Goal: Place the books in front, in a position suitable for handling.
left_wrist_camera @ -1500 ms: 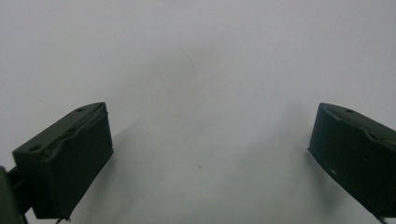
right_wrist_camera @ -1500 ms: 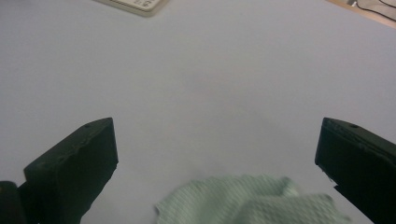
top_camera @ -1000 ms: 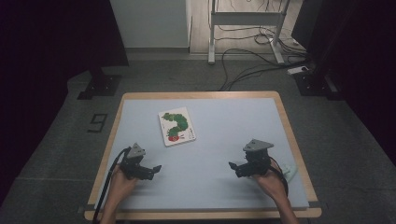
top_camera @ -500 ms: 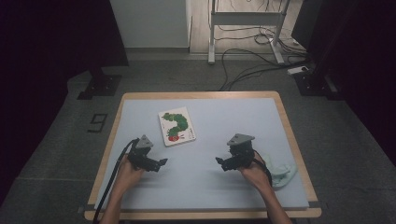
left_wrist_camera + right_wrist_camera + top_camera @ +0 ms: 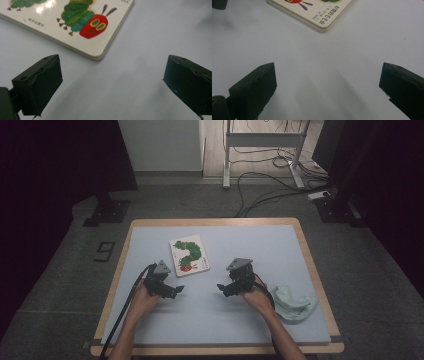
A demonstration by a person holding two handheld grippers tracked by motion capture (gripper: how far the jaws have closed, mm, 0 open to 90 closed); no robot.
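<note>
Dark room, grey floor, cables trailing around a metal stand [image 5: 262,140] at the back. Wood-rimmed table [image 5: 307,250] with a pale blue top. A "9" marker [image 5: 104,252] lay on the floor left of it. Crumpled pale green cloth [image 5: 295,302] sat near the table's right edge.

Picture book [image 5: 189,255], caterpillar cover, lay flat, left of centre toward the far side. Both forearms came in from the near edge. Left gripper [image 5: 172,290] was just short of the book's near corner, angled right, jaws wide, nothing between them, not touching the book. Right gripper [image 5: 223,288] was near the book's right side, pointed left, jaws wide too, empty. Both hovered low over the surface, tips facing each other, apart.
</note>
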